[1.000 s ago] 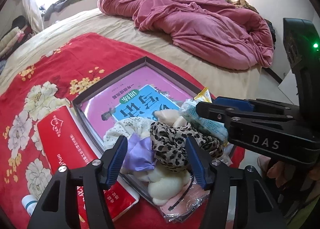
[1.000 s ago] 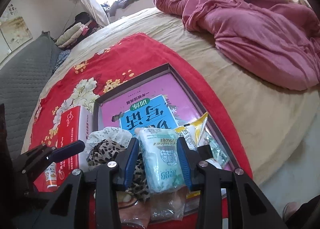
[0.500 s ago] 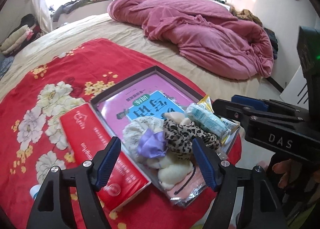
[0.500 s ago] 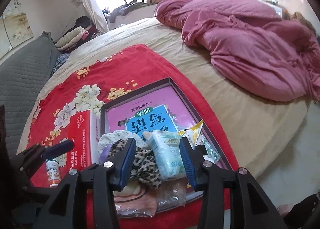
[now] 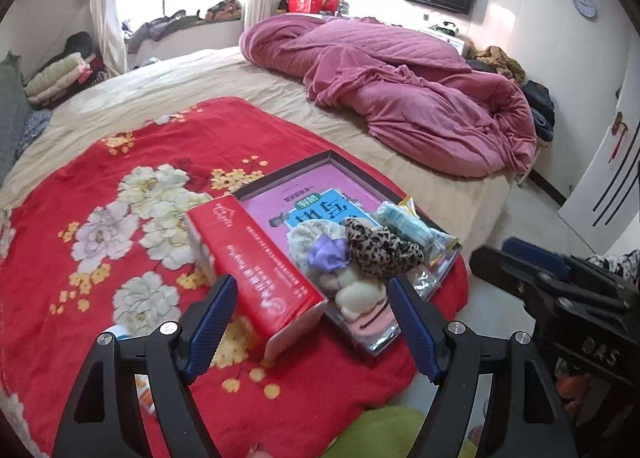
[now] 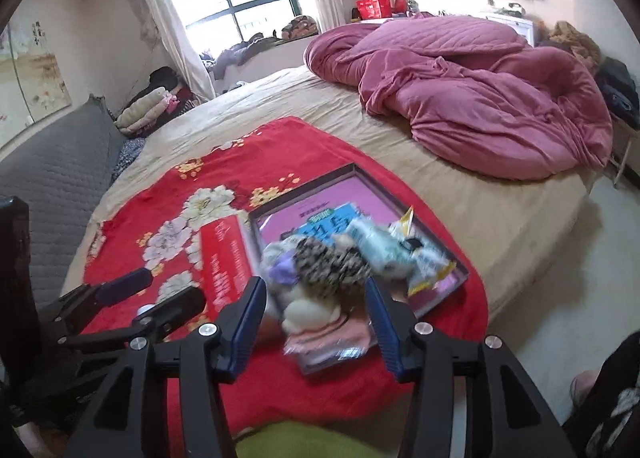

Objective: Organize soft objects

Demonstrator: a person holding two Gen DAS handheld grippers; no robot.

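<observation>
A dark shallow tray [image 5: 280, 177] [image 6: 304, 188] with a pink book in it lies on a red floral blanket [image 5: 120, 186] [image 6: 160, 194]. At its near end is a pile of soft things: a leopard-print scrunchie [image 5: 380, 244] [image 6: 332, 264], a purple scrunchie [image 5: 326, 252], cream plush pieces [image 5: 352, 290] and a pale blue tissue pack [image 5: 404, 220] [image 6: 376, 242]. My left gripper [image 5: 312, 330] is open and empty, held back above the blanket. My right gripper [image 6: 316, 324] is open and empty, just before the pile.
A red tissue box [image 5: 256, 258] [image 6: 224, 258] lies against the tray's left side. A crumpled pink duvet [image 5: 400, 90] fills the far right of the bed. A small bottle [image 5: 120, 336] lies on the blanket near my left gripper. The bed edge and floor [image 6: 560, 278] are on the right.
Both grippers have pulled back and up from the pile and opened wider. The right gripper has let go of the pale blue tissue pack, which now lies in the tray.
</observation>
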